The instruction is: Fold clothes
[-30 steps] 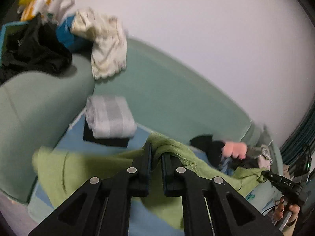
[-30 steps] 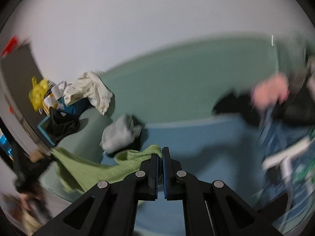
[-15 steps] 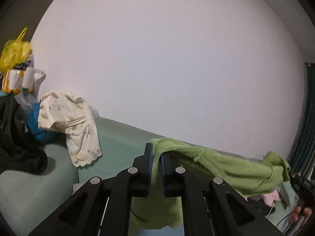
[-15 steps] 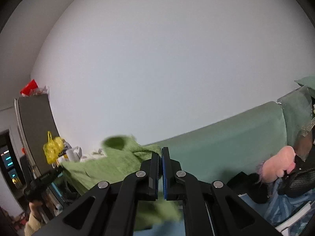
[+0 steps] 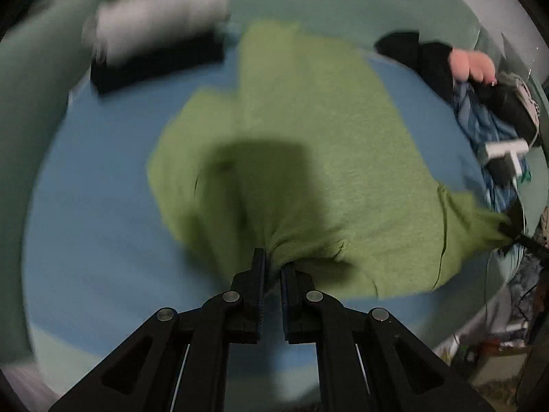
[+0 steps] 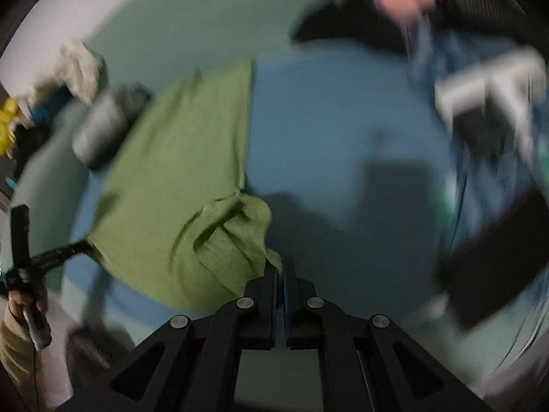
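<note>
A green garment lies spread over the blue seat cover of a sofa. My left gripper is shut on one near corner of it, the cloth bunching at the jaws. In the right wrist view the same green garment stretches away to the left, and my right gripper is shut on its other near corner. The right gripper also shows at the garment's far right end in the left wrist view. The left gripper shows at the left in the right wrist view, held by a hand. Both views are blurred.
A folded grey piece on a folded black piece sits at the back left of the seat. A heap of black, blue and pink clothes lies at the right end. More loose clothes hang over the green sofa arm.
Half a second ago both grippers held the green garment up in the air before the wall. They have swung down and the garment now lies spread flat on the blue seat.
</note>
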A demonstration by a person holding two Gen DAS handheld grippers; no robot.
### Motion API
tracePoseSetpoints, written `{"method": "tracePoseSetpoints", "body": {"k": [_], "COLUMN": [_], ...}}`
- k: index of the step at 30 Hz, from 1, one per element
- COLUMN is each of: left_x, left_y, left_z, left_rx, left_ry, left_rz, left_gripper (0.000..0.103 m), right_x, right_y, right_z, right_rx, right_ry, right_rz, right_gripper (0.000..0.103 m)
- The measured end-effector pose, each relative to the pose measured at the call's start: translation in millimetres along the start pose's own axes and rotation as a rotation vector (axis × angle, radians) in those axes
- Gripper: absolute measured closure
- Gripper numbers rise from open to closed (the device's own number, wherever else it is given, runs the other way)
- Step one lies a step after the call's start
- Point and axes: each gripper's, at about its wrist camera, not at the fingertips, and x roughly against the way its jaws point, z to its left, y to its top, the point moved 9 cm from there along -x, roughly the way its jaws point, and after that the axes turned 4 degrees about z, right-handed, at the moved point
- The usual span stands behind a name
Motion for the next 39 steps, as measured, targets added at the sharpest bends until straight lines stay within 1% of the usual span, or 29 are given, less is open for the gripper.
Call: {"method": "tracePoseSetpoints", "body": {"k": [1, 2, 3, 4, 5, 6, 7, 9, 10, 12, 15, 17, 18, 19, 20, 21, 22, 23, 25, 27, 29, 31, 32, 33, 35, 36, 37, 38, 39], "left_x": [3, 6, 9, 11, 14, 17, 20, 26, 28, 24, 10, -12, -23, -30, -32, -34, -35, -32, -21, 0, 17, 32, 36, 33, 26, 19, 12, 6, 2], "left_y": [-5, -11, -16, -21, -27, -32, -37, -48, -48, -31, -4, 12, 18, 21, 25, 29, 32, 33, 40, 49, 57, 64, 66, 69, 73, 74, 73, 73, 74], "left_z": [4, 8, 12, 16, 20, 24, 28, 36, 42, 53, 65, 65, 63, 60, 59, 57, 57, 58, 60, 62, 59, 53, 49, 46, 42, 41, 40, 39, 40], "left_rx": [0.001, 0.002, 0.002, 0.003, 0.004, 0.005, 0.005, 0.007, 0.020, 0.074, 0.150, 0.196, 0.216, 0.229, 0.241, 0.252, 0.268, 0.291, 0.328, 0.333, 0.326, 0.318, 0.313, 0.311, 0.311, 0.323, 0.342, 0.362, 0.383], "left_ry": [0.005, 0.010, 0.015, 0.021, 0.026, 0.031, 0.036, 0.046, 0.057, 0.082, 0.106, 0.095, 0.085, 0.071, 0.060, 0.049, 0.041, 0.037, -0.007, -0.018, -0.044, -0.075, -0.077, -0.065, -0.042, -0.038, -0.048, -0.059, -0.071], "left_rz": [0.001, 0.003, 0.004, 0.006, 0.007, 0.009, 0.010, 0.013, 0.008, -0.024, -0.066, -0.053, -0.044, -0.045, -0.061, -0.076, -0.095, -0.120, -0.173, -0.232, -0.265, -0.291, -0.297, -0.293, -0.280, -0.267, -0.256, -0.249, -0.245], "left_gripper": [0.095, 0.093, 0.092, 0.082, 0.058, 0.043, 0.026, 0.025, 0.025, 0.025, 0.025, 0.026, 0.026, 0.029, 0.048, 0.063, 0.094, 0.097, 0.097, 0.097, 0.097, 0.097, 0.097, 0.097, 0.098, 0.098, 0.098, 0.098, 0.098], "right_x": [-7, -10, -9, -5, 1, 9, 16, 27, 29, 22, -11, -39, -48, -54, -61, -58, -51, -43, -27, -2, 30, 56, 63, 67, 58, 56, 57, 54, 50], "right_y": [-11, -19, -24, -24, -22, -18, -12, -1, 3, 10, 11, 16, 16, 17, 17, 23, 30, 38, 53, 77, 104, 124, 133, 140, 146, 142, 134, 124, 112], "right_z": [-3, -6, -10, -12, -12, -13, -9, 4, 12, 28, 53, 65, 69, 72, 76, 71, 63, 54, 37, 5, -35, -61, -69, -76, -79, -76, -72, -59, -42], "right_rx": [0.001, 0.007, 0.013, 0.018, 0.022, 0.031, 0.044, 0.094, 0.119, 0.146, 0.169, 0.154, 0.135, 0.111, 0.087, 0.065, 0.045, 0.024, -0.016, -0.110, -0.235, -0.300, -0.313, -0.318, -0.308, -0.304, -0.301, -0.272, -0.229], "right_ry": [-0.004, -0.004, -0.013, -0.019, -0.023, -0.036, -0.046, -0.041, -0.029, -0.001, 0.047, 0.048, 0.063, 0.088, 0.112, 0.109, 0.090, 0.072, 0.035, 0.025, 0.033, -0.011, -0.031, -0.046, -0.107, -0.118, -0.116, -0.077, -0.016], "right_rz": [0.037, 0.067, 0.082, 0.089, 0.085, 0.065, 0.047, 0.011, -0.007, -0.017, 0.012, 0.034, 0.041, 0.046, 0.051, 0.029, -0.009, -0.047, -0.122, -0.192, -0.274, -0.366, -0.390, -0.401, -0.373, -0.365, -0.365, -0.355, -0.339], "right_gripper": [0.096, 0.095, 0.089, 0.061, 0.049, 0.039, 0.038, 0.037, 0.035, 0.035, 0.035, 0.038, 0.053, 0.077, 0.088, 0.102, 0.102, 0.102, 0.102, 0.102, 0.102, 0.102, 0.102, 0.098, 0.074, 0.057, 0.059, 0.059, 0.059]}}
